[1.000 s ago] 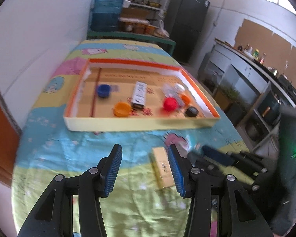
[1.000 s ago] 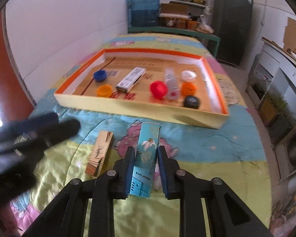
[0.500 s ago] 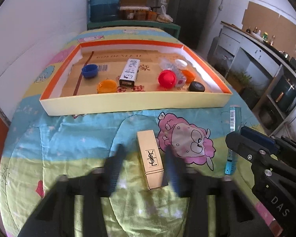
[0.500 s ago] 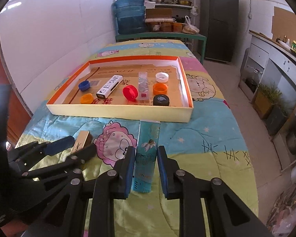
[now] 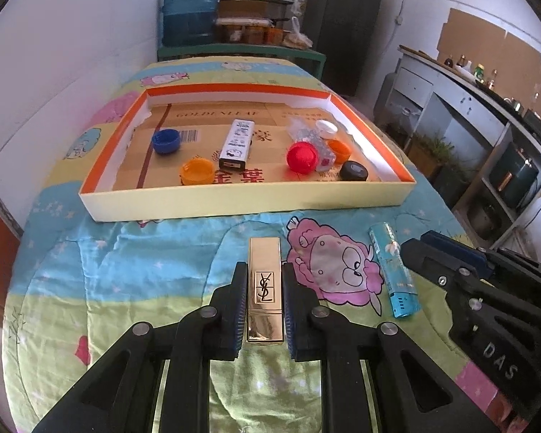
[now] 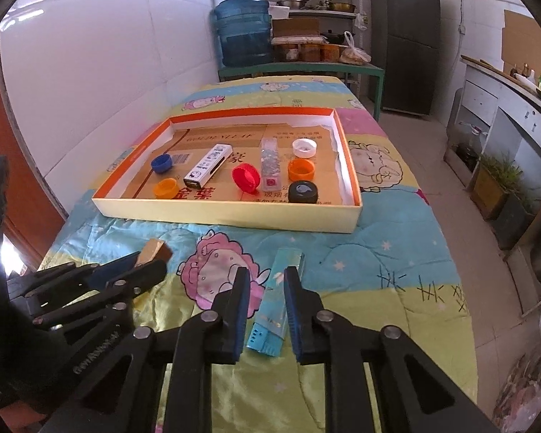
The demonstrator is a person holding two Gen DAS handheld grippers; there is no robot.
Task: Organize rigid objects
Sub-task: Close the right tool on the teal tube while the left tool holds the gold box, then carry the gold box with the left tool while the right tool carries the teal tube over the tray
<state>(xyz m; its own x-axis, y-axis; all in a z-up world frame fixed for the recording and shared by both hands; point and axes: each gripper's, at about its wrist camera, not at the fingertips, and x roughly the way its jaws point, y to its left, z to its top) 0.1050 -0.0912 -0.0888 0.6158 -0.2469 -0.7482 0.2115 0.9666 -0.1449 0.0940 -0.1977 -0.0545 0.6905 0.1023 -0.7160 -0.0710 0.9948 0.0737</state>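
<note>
The left tool [image 5: 264, 281] squeezes the gold box [image 5: 265, 285] on the surface [image 5: 126, 270]. The right tool [image 6: 267, 296] is a little open around the blue box [image 6: 276, 306], not touching it. Both boxes lie near the tray [image 6: 234, 213].

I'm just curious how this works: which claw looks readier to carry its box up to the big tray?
Probably the left claw: its jaws are shut on the gold box, pointing at the tray. The right claw stands open around the teal box, not gripping it.
</note>
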